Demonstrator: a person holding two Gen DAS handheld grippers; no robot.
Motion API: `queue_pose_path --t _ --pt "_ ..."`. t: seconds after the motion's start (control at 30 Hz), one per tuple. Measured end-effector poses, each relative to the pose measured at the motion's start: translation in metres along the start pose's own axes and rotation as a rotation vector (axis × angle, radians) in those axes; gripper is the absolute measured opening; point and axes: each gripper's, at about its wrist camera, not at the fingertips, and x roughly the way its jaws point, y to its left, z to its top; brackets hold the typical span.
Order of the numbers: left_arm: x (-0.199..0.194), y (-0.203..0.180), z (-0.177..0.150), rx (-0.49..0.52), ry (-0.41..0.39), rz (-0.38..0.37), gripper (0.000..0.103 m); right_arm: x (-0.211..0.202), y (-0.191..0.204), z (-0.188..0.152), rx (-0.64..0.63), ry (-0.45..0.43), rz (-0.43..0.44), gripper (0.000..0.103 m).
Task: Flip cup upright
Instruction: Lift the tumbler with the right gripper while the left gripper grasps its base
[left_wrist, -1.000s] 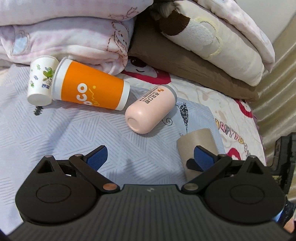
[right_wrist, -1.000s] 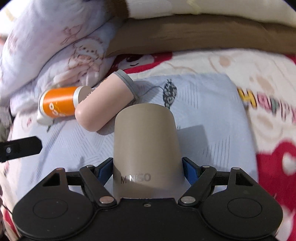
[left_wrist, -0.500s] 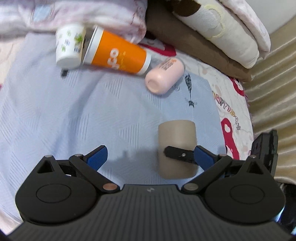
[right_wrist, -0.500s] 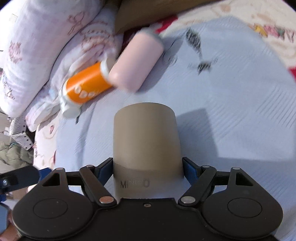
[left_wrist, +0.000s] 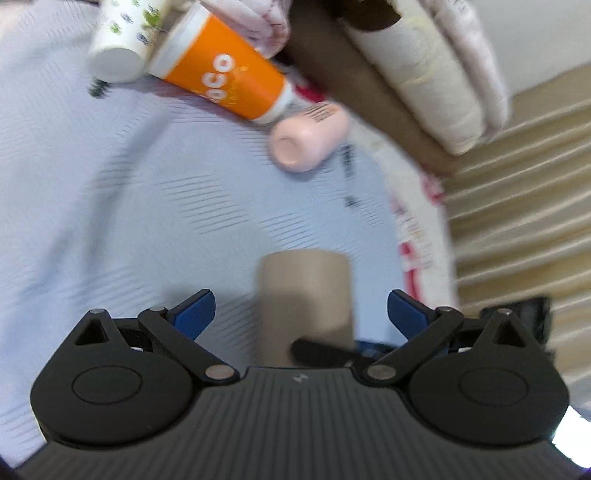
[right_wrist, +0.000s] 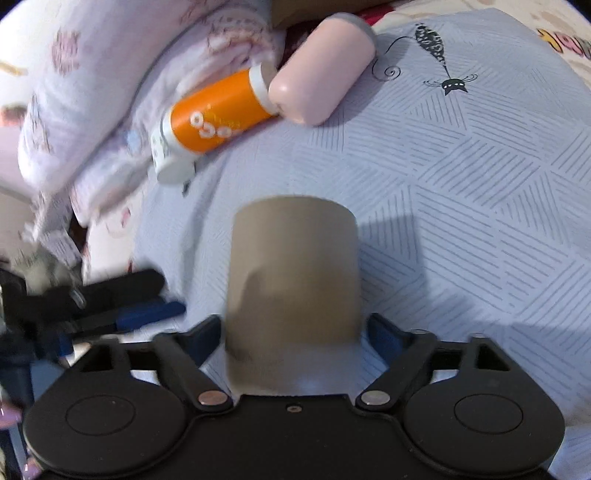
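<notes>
A tan cup (right_wrist: 293, 269) is held in my right gripper (right_wrist: 293, 332), whose blue pads press both its sides; its closed end points away from the camera. The same tan cup (left_wrist: 304, 295) shows in the left wrist view, between the fingers of my left gripper (left_wrist: 301, 314), which is open and apart from it. A black finger of the right gripper (left_wrist: 325, 352) crosses the cup's lower part there. The left gripper also shows at the left edge of the right wrist view (right_wrist: 110, 306).
An orange paper cup (left_wrist: 221, 81), a white printed cup (left_wrist: 122, 44) and a pink cup (left_wrist: 308, 138) lie on their sides on the light blue sheet (left_wrist: 110, 184) against folded blankets (left_wrist: 424, 74). A beige curtain (left_wrist: 517, 184) hangs at the right.
The right gripper has lifted and tilted the tan cup further over the sheet. The left gripper has moved right and closer, so the cup now sits between its open fingers.
</notes>
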Motion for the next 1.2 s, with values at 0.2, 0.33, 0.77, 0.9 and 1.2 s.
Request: queue_pose_path --t 0.2,0.33,0.77,0.9,1.2 --pt "0.021 0.004 0.001 -0.002 0.026 -0.021 0.101 -0.010 -0.005 0.001 -0.051 -0.012 0.037 0.094" --pt "0.032 0.003 -0.003 0.023 0.080 -0.042 0.100 -0.008 -0.007 0.004 -0.070 0.020 0.073 0.094" --pt "0.046 -0.001 -0.013 0.111 0.077 -0.030 0.073 -0.008 0.013 0.000 -0.189 0.004 -0.002 0.084" --pt "0.043 -0.002 -0.014 0.125 0.081 -0.023 0.073 -0.007 0.012 0.001 -0.209 0.004 0.010 0.084" --pt "0.025 -0.028 -0.023 0.336 0.045 0.026 0.072 -0.012 0.033 -0.014 -0.419 -0.061 -0.039 0.084"
